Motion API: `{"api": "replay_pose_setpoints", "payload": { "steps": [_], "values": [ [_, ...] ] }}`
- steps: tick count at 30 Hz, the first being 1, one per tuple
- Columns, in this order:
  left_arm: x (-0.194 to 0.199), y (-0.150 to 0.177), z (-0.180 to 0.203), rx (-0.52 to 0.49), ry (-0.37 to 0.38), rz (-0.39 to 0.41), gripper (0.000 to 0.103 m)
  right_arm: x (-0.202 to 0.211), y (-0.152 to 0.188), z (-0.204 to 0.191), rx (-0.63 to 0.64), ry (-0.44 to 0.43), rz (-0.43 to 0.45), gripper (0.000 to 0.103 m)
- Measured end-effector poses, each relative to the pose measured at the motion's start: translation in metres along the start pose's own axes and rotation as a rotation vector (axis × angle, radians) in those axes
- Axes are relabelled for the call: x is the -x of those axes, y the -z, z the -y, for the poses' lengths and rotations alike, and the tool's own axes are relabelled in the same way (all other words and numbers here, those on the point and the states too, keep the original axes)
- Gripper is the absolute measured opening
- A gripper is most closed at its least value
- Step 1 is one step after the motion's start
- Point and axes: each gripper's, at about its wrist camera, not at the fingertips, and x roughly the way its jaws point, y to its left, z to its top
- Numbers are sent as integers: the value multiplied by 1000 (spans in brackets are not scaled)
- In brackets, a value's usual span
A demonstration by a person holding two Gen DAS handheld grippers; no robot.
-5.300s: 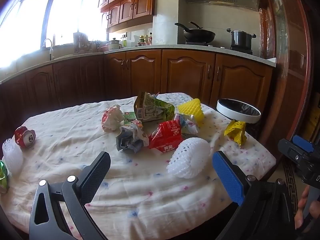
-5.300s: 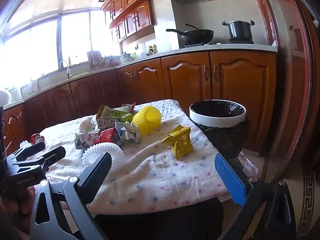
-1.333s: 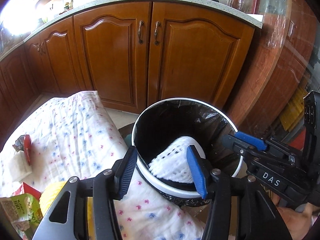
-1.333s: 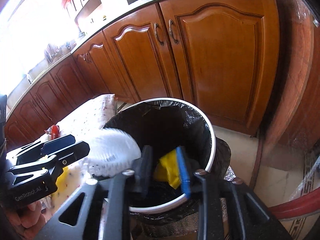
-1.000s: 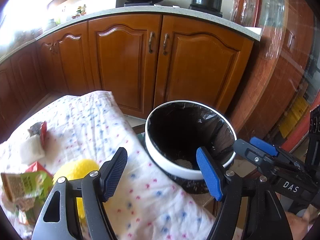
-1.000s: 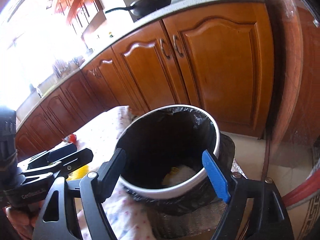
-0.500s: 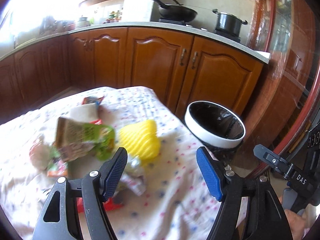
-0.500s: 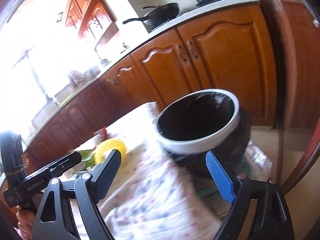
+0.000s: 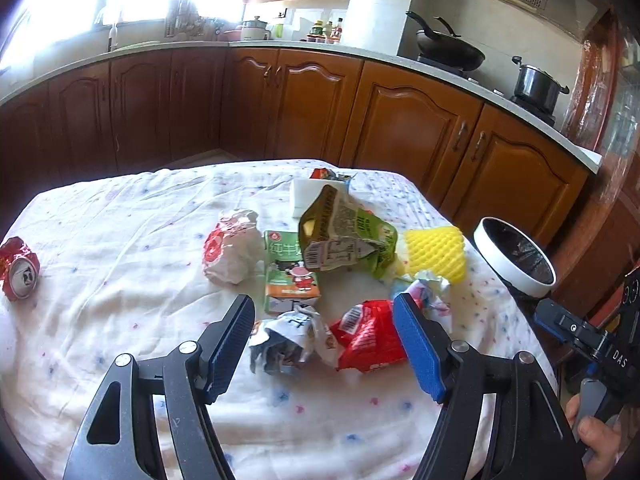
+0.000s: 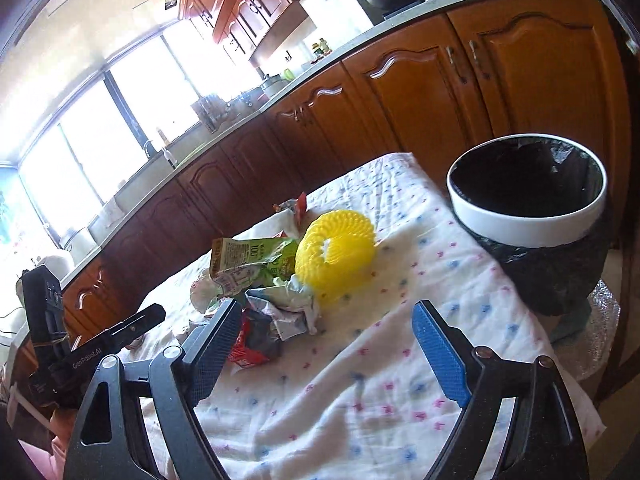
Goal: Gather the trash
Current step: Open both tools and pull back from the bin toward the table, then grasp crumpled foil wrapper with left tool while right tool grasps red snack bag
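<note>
Both grippers have swung away from the white-rimmed trash bin (image 10: 528, 216) and face the cloth-covered tabletop (image 9: 120, 280) again — the white foam net and the yellow wrapper they carried a moment ago are gone from the jaws and were last seen down in the bin's black liner, so two pieces look collected and the next pick is due. The left gripper (image 9: 324, 344) is spread and empty, its jaws framing a crumpled grey-white wrapper (image 9: 286, 340) and a red snack packet (image 9: 370, 338) near the front edge; the right gripper (image 10: 320, 344), whose jaws have just been opening wider, is likewise spread with nothing between them, pointing past the yellow foam fruit net (image 10: 336, 256) toward the middle of the table. The bin stands just beyond the right-hand edge of the table. Counting what remains, largest first: one green crumpled snack bag (image 9: 344, 236), one yellow foam net, one white-and-red crumpled wrapper (image 9: 230, 248), one green-and-orange milk carton (image 9: 290, 276), one white block (image 9: 306, 196) toward the far edge, one red packet, one grey-white wrapper, one pale crumpled wrapper (image 9: 424, 290) beside the net, one crushed red can (image 9: 18, 268) at the left edge — and a small red scrap (image 9: 324, 174) at the far edge.
</note>
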Motion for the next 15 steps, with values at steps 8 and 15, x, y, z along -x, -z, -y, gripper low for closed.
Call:
{"api": "replay_pose_setpoints", "payload": {
  "steps": [8,15],
  "values": [
    [-9,4,-20,43,2,-50,71,-41,8,-25,49,-9,-83,88],
    [-19,3,-30,55,12,-88,71,-60,16,-49,113,-19,-127,67]
  ]
}}
